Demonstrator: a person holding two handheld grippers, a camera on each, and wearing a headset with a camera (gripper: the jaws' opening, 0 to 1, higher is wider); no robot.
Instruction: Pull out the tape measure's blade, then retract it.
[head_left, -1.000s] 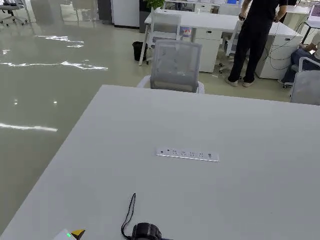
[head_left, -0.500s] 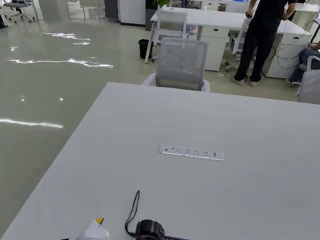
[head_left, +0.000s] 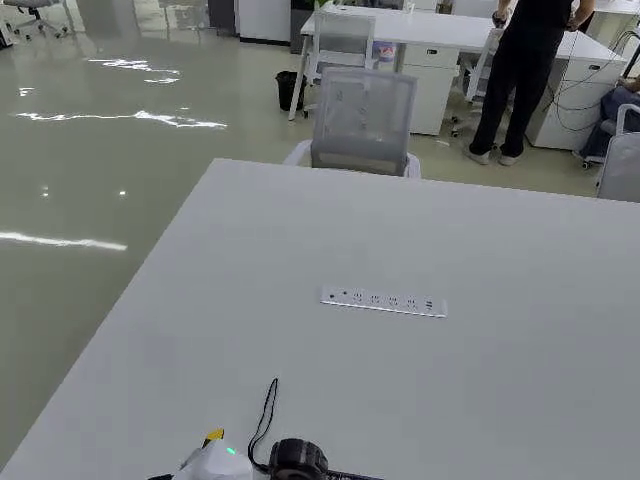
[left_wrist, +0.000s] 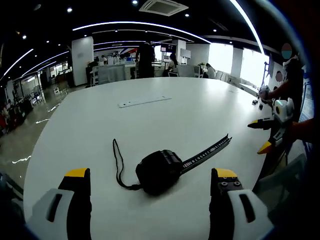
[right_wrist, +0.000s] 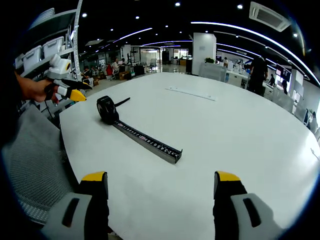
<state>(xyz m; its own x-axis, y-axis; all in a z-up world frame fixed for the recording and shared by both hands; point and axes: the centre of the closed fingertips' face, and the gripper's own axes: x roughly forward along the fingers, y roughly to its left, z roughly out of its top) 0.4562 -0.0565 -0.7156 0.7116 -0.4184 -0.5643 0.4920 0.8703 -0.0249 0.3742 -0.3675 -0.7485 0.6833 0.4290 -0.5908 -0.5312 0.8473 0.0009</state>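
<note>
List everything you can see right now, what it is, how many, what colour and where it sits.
table: one, white, across the foreground
tape measure: one, black case, near edge of the table
blade: one, dark with pale markings, pulled out and lying flat on the table
wrist cord: one, black, trailing from the case
power strip: one, white, mid-table
chair: one, grey mesh, at the far side of the table
bin: one, black, on the floor beyond the chair
standing person: one, dark clothes, at the far desks
left gripper: one, white with yellow-tipped fingers, open, facing the case
right gripper: one, same colours, open, facing the blade's tip
</note>
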